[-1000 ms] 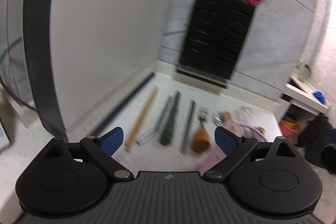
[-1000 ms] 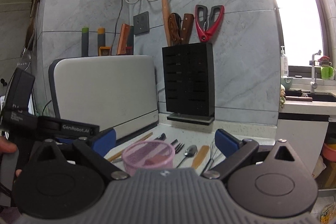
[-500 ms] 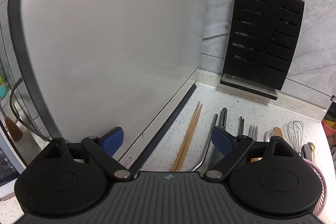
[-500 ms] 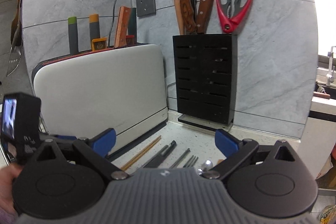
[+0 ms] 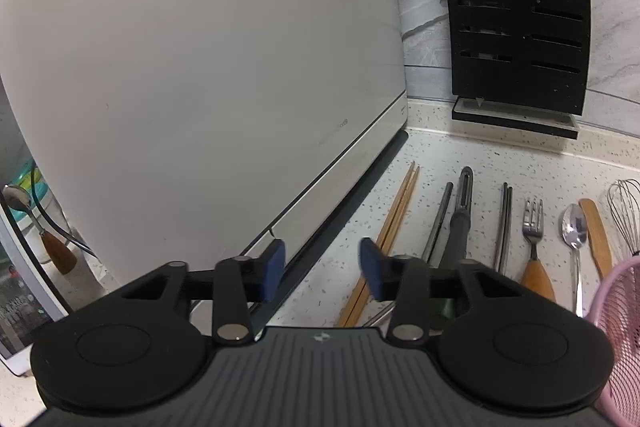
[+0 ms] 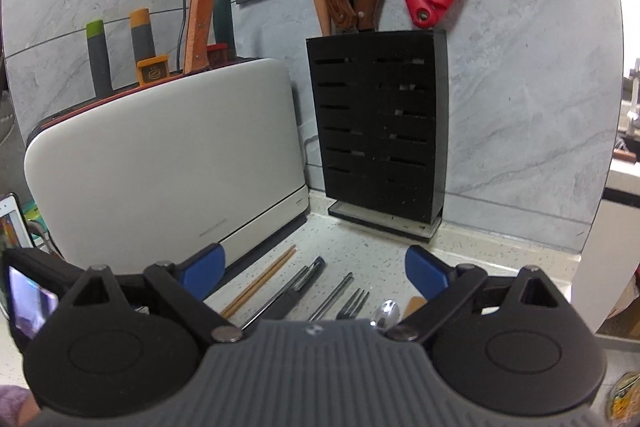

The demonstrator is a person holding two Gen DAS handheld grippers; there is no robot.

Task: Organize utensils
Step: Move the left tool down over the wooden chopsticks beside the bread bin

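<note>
In the left wrist view, your left gripper (image 5: 322, 269) sits low over the speckled counter (image 5: 440, 155) with its jaws at a narrow gap and nothing between the blue pads; they have just been closing from the wide setting seen half a second ago. The wooden chopsticks (image 5: 400, 203) lie just right of the right pad, beside the base of the white appliance (image 5: 200, 59). Further right, in a row, lie a dark peeler (image 5: 462, 211), metal chopsticks (image 5: 505, 219), a fork (image 5: 533, 227), a spoon (image 5: 575, 227), a wooden spatula (image 5: 596, 231) and a whisk (image 5: 626, 211), with the pink basket (image 5: 618, 327) at the near right edge. Judge the task as barely begun: every utensil in sight lies on the counter, and none shows in the visible part of the basket. Compared with one second ago, this view has drawn nearer to the appliance and the wooden chopsticks, and the basket has shifted to the right edge. In the right wrist view, your right gripper (image 6: 316, 269) is set wide and holds nothing, hanging above the near ends of the wooden chopsticks (image 6: 264, 281), fork (image 6: 354, 303) and spoon (image 6: 386, 311). The black knife block (image 6: 376, 131) stands against the far wall. The pink basket, which filled the near centre of this view one second ago, is now out of frame.
</note>
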